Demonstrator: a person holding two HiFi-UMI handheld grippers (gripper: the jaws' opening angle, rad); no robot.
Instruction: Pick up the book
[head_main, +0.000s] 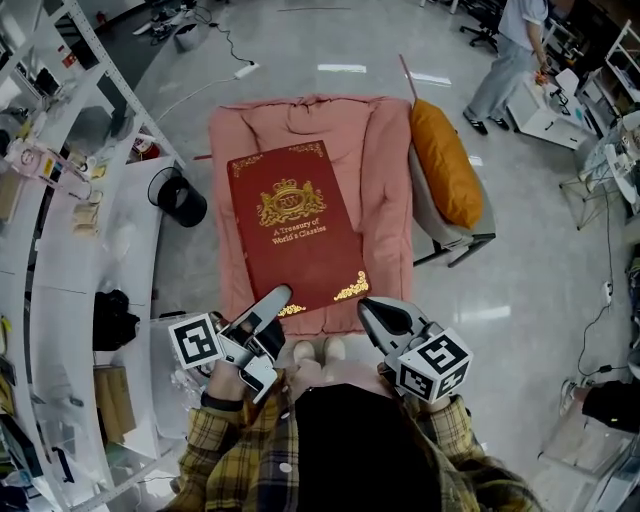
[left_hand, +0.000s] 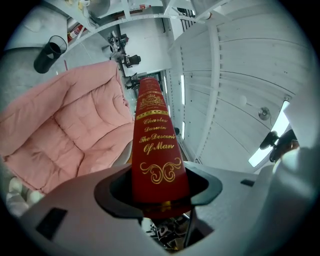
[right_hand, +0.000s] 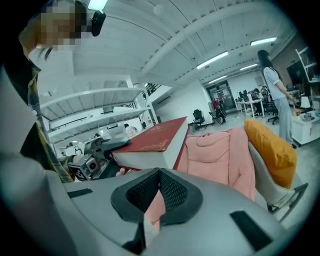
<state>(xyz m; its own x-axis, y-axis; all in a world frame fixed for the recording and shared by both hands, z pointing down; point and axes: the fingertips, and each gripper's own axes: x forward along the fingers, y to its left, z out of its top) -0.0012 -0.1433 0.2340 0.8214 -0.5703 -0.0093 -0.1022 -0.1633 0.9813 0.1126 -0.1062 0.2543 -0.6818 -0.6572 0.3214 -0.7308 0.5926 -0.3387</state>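
Left gripper (head_main: 272, 303) pinches the near corner of the red book (head_main: 295, 228) at its spine end; in the left gripper view the spine (left_hand: 152, 145) stands between the spread jaws. The book is held out over the pink chair cushion (head_main: 385, 170). Right gripper (head_main: 376, 312) sits just beside the book's near right corner, apart from it, jaws pressed together on nothing. That book corner under the left gripper is covered. Whether the far edge touches the cushion is unclear. Count: one book, two grippers, one cushion, one orange pillow (head_main: 445, 160).
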